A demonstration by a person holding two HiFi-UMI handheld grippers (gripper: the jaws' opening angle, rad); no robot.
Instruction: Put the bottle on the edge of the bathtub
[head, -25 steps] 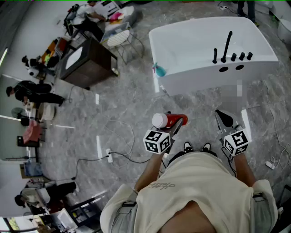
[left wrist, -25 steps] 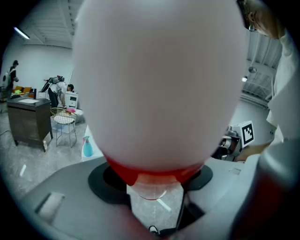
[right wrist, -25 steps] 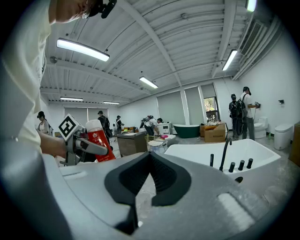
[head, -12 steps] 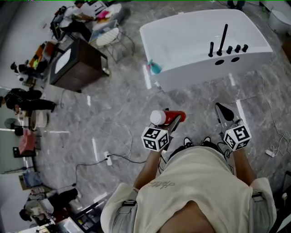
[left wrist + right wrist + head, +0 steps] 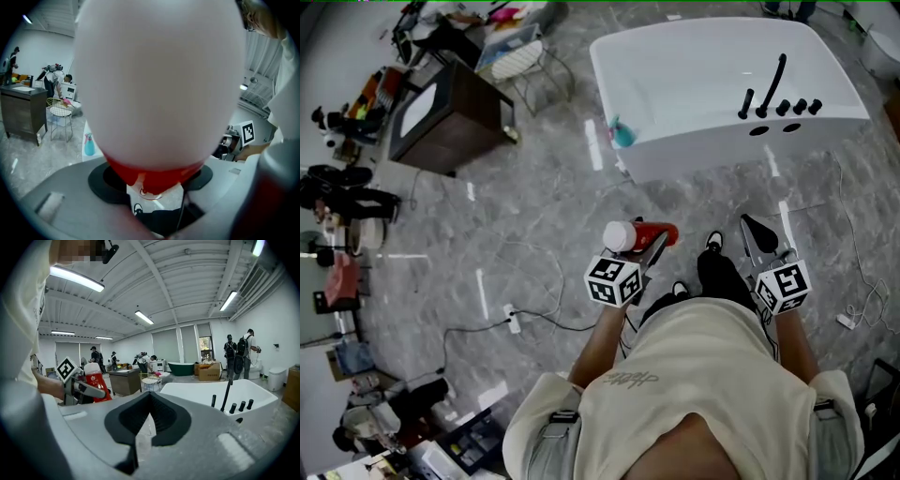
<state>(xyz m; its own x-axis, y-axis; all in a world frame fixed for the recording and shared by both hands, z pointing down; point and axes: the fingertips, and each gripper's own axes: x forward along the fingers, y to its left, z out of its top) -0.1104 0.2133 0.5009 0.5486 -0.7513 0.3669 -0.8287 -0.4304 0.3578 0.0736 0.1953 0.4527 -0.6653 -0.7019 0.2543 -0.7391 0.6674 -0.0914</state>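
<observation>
A red bottle (image 5: 642, 233) with a white cap lies sideways in my left gripper (image 5: 659, 242), which is shut on its body, over the grey floor in front of the person's feet. In the left gripper view the white cap and red body of the bottle (image 5: 154, 171) fill almost the whole picture. My right gripper (image 5: 754, 232) is held beside it, shut and empty. The white bathtub (image 5: 694, 159) stands ahead, apart from both grippers, with black taps (image 5: 776, 89) on its near rim. The right gripper view shows the bottle (image 5: 97, 381) at left and the bathtub (image 5: 201, 391) at right.
A blue spray bottle (image 5: 622, 136) stands on the floor at the tub's left end. A dark cabinet (image 5: 450, 117) and a wire chair (image 5: 530, 61) are at the far left. Cables (image 5: 520, 319) run over the floor, and people stand along the left wall.
The person has stepped forward; a dark shoe now shows between the grippers. Both grippers keep their places before the body, the left still gripping the bottle.
</observation>
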